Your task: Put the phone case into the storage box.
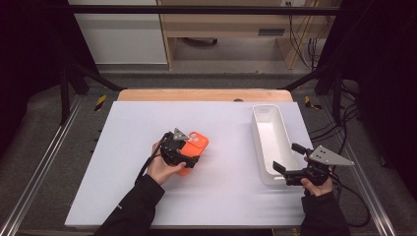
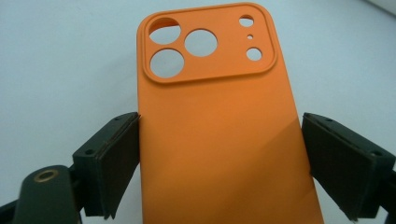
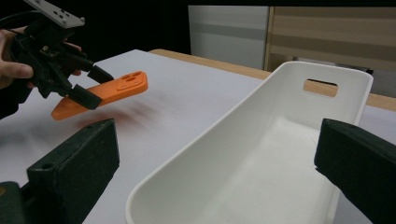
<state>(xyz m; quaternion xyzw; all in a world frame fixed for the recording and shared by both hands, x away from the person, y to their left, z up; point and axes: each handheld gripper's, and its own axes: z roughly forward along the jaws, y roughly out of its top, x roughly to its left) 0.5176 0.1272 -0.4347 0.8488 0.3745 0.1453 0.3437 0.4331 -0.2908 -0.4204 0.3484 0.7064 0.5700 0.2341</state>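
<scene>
High view: one orange phone case above white table, clamped in left gripper; one white bin w/ right gripper at its near end. Left gripper view: smooth matte case, five round holes, fingers pressing its sides. Right gripper view: glossy oblong bin, one handle slot; fingers wide apart, empty.

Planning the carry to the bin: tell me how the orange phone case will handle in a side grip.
The phone case is thin and hollow, so probably light. Held by its edges, it may flex. Its smooth sides could slip in the left gripper.

Phone case in left gripper above table, bin well to its right
</scene>
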